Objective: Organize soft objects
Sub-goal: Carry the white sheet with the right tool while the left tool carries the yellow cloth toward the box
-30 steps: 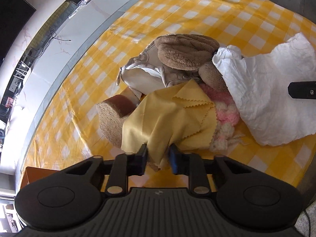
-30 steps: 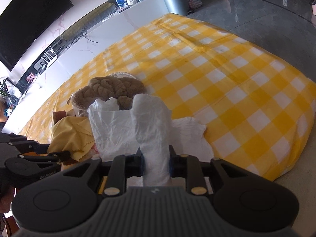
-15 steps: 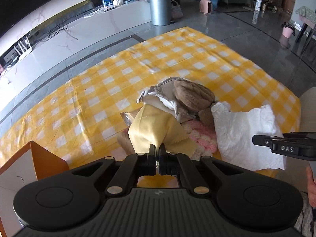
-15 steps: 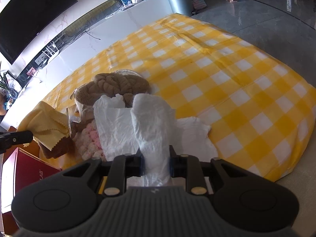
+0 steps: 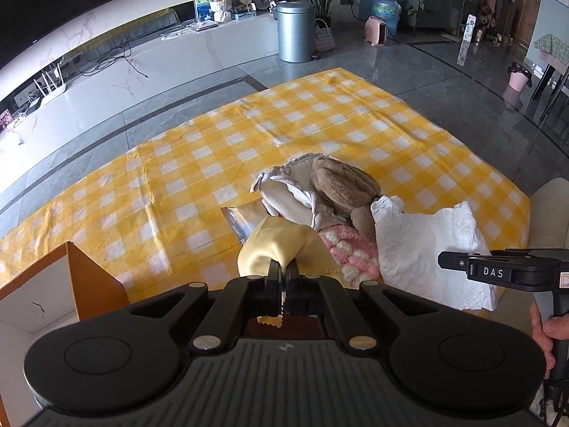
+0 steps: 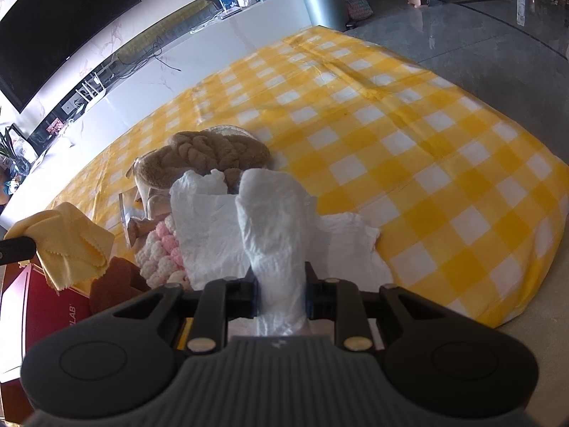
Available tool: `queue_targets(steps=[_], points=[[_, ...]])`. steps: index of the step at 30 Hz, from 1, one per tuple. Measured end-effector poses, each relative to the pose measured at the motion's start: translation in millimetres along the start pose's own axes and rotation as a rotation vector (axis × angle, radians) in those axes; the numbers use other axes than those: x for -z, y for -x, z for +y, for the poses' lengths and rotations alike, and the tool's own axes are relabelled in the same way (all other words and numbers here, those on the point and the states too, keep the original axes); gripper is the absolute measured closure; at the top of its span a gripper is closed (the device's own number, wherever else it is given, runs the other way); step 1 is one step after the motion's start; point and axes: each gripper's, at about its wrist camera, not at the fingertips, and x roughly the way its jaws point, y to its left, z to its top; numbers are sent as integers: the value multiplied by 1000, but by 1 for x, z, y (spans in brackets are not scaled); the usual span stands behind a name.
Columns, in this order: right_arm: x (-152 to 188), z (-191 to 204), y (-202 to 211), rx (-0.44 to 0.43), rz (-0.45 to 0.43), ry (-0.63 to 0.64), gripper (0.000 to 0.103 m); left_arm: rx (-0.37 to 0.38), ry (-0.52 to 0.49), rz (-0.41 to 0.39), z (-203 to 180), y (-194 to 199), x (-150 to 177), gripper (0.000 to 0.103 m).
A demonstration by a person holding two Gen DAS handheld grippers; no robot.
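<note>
On the yellow-and-white checked cloth (image 5: 199, 192) spread over the floor, a small heap of soft things lies near its close edge. The left gripper (image 5: 283, 270) is clenched on a fold of the pale yellow cloth (image 5: 274, 245), which hangs from its tips, lifted clear of the heap; in the right wrist view the same yellow cloth (image 6: 71, 245) dangles at the far left above a red box (image 6: 42, 306). The right gripper (image 6: 281, 284) grasps a bunched part of the white crinkled sheet (image 6: 274, 220), whose other end drapes over the heap and rests on the checked cloth. Beneath and beside the white sheet (image 5: 426, 245) sit a pink-and-white knitted piece (image 5: 352, 252), a brown plush slipper (image 5: 341, 185) and a cream-coloured glove-like item (image 5: 284, 195), all touching one another. A brown spongy block (image 6: 113, 281) lies just beside the knitted piece (image 6: 160, 252). An open cardboard box (image 5: 53, 284) with orange flaps stands at the left, near the checked cloth's edge. A person's hand (image 5: 544, 323) grips the right tool's handle at the right border of the left wrist view. A grey bin (image 5: 295, 32) stands well apart by the far wall.
</note>
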Motion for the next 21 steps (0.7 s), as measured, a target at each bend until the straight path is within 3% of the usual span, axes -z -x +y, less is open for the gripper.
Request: queue_targets(steps=[4,10,13,17,21], points=[[1,-1,10,-66,-26,-14,83,-10,-5,-36,-3,18,-2,101],[-2,0,43,-235,-138,-74,91,-5,2,-114,-4,54,-5,101],[-3,5,62,-279,-190,-80,92,1,3,-145,-3,71,-1,101],[-9,18,97,-345,-274,-99,92,16,77,-197,6,95,10,101],[-8,48,134,-376,-357,-21,92,-28,155,-300,23,123,31,101]])
